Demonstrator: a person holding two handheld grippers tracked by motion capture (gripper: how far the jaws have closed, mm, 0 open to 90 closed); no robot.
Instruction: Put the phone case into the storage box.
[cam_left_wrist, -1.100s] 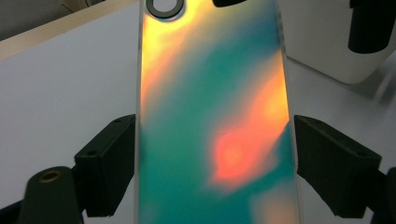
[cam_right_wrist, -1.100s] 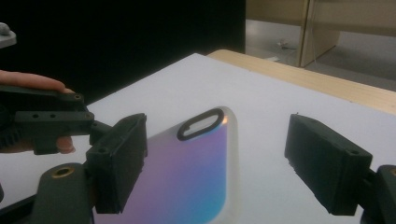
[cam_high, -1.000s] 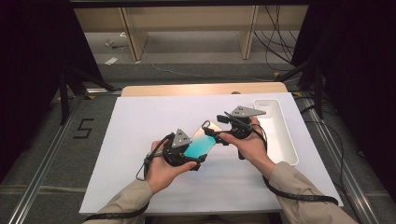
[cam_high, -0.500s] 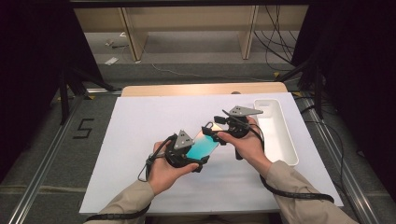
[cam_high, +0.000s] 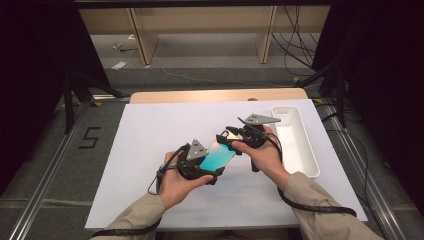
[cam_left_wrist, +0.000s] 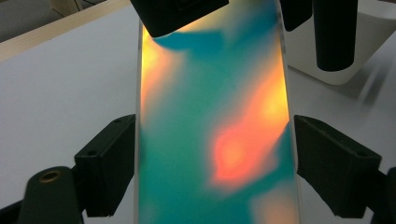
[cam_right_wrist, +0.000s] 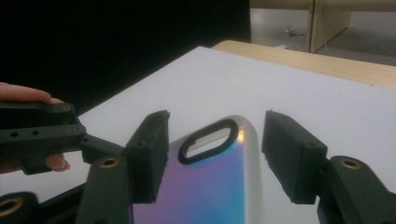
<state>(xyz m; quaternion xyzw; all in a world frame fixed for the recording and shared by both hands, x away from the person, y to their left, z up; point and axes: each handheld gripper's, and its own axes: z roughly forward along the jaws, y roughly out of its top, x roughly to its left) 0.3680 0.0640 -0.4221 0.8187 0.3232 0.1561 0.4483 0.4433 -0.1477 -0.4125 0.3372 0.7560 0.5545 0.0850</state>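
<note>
The left tongs clamp an unbranded iridescent phone case; the right tongs, just narrowing, straddle its camera end untouching.

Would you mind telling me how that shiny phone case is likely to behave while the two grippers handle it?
The phone case looks thin and hollow, so probably light and somewhat bendy. Its glossy rainbow surface may slip between the left gripper's black pads. The right gripper straddles the camera-hole end, where the rim is likely weakest.
</note>
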